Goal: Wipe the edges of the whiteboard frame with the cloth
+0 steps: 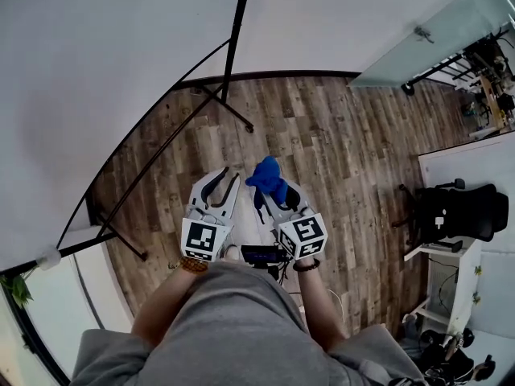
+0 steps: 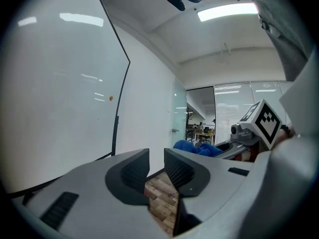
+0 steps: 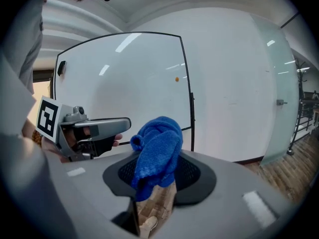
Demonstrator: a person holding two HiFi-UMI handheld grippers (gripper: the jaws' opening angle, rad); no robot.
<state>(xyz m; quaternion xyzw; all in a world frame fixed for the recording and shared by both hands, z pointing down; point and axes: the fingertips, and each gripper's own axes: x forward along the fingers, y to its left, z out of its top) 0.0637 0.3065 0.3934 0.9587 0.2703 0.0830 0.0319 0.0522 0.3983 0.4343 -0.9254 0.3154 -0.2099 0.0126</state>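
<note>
The whiteboard point(image 1: 96, 71) stands ahead on the left, its black frame edge point(image 1: 236, 30) running down to a black stand. It also fills the left gripper view as a white board point(image 2: 55, 83) and shows in the right gripper view with its right frame edge point(image 3: 189, 83). My right gripper point(image 1: 273, 191) is shut on a bunched blue cloth point(image 1: 267, 177), which sticks up between the jaws point(image 3: 158, 146). My left gripper point(image 1: 221, 182) is beside it, jaws a little apart with nothing between them point(image 2: 156, 166). Both are held low, short of the board.
The stand's black legs point(image 1: 229, 107) spread over the wooden floor point(image 1: 338, 151) just ahead. A black office chair point(image 1: 455, 211) and a white desk point(image 1: 467, 155) are at the right. A glass door point(image 1: 434, 39) is far right, a plant point(image 1: 16, 289) at lower left.
</note>
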